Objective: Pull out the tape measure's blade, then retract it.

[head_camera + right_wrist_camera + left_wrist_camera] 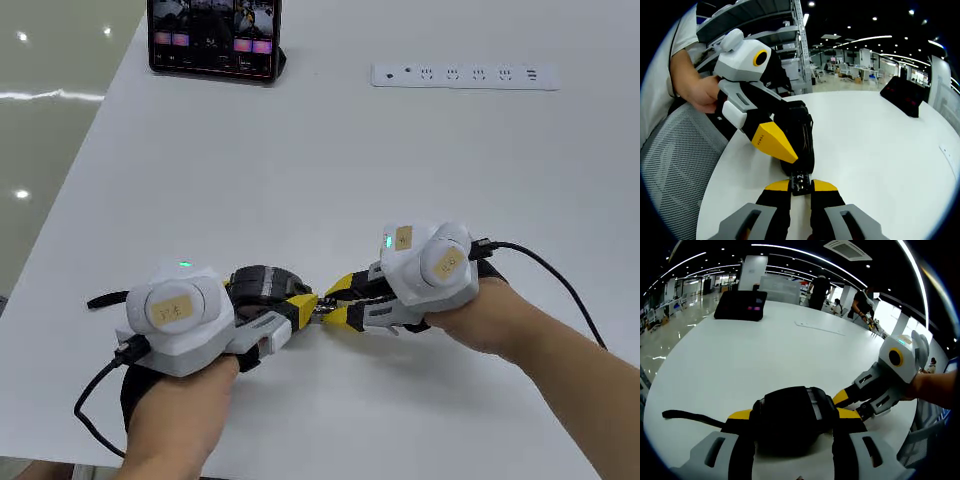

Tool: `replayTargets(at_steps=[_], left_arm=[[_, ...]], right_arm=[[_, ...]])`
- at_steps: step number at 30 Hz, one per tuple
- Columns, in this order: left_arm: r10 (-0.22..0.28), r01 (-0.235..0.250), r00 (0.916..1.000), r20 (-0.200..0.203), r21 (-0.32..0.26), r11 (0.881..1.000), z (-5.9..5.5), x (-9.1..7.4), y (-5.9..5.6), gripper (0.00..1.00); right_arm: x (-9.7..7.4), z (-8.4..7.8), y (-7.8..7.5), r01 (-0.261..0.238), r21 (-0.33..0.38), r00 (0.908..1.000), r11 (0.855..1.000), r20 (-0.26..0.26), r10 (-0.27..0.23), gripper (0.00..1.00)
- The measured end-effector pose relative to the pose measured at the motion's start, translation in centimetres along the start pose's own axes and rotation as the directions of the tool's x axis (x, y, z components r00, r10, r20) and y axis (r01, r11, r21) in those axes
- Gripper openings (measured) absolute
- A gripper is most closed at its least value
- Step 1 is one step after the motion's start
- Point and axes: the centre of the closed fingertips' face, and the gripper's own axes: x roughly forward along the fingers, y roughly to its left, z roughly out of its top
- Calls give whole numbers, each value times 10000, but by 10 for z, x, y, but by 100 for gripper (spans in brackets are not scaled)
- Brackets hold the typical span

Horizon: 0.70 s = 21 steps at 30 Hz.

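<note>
White table [300,150]; dark tablet [213,37] propped at far edge; power strip [465,76] lying apart.

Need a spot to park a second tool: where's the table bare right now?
Bare: wide middle of the table, bordered far by tablet and power strip, near by left gripper, tape measure and right gripper, which crowd together. Also the near patch between the forearms.

We see the black rounded tape measure case [262,283] lying on the white bench [300,150], blade tip [801,181] barely out, black strap [105,299] trailing opposite.
</note>
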Motion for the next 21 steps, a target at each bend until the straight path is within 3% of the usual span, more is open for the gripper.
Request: replayTargets(at_steps=[21], left_arm=[[-32,33,10000,13,-55,10000,0,0,0,59]], right_arm=[[7,5,0,40,34,9994,10000,333,-41,12]])
